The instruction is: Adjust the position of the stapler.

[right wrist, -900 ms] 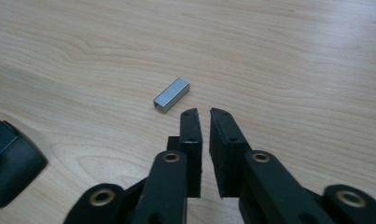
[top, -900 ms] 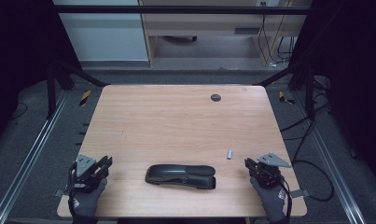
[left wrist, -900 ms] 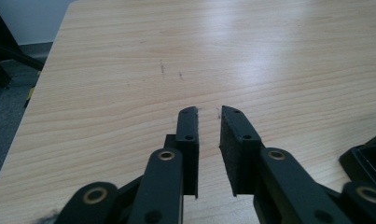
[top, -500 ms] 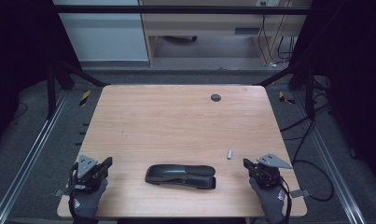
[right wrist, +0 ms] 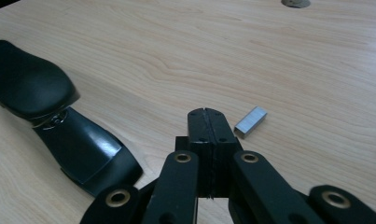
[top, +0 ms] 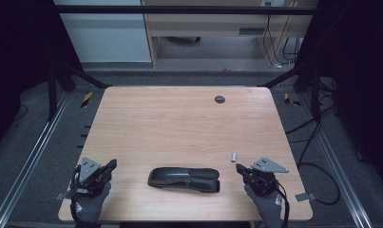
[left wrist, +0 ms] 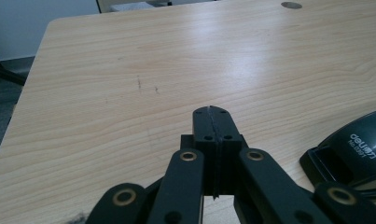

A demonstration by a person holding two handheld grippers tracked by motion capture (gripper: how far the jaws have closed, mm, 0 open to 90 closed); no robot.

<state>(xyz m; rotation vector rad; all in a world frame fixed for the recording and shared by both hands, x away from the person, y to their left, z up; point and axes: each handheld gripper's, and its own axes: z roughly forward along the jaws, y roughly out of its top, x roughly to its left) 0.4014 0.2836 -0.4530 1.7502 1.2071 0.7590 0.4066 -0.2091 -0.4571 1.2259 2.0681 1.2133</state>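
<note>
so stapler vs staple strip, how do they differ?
The stapler is black, the staple strip silver. The stapler is far larger than the strip. The stapler sits between both tools, while the strip lies just ahead of the right tool. Both lie flat on the table, untouched.

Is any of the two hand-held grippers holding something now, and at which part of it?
Nothing is held. The left hand-held gripper and the right hand-held gripper are both shut on nothing; the stapler and the staple block lie untouched on the table.
</note>
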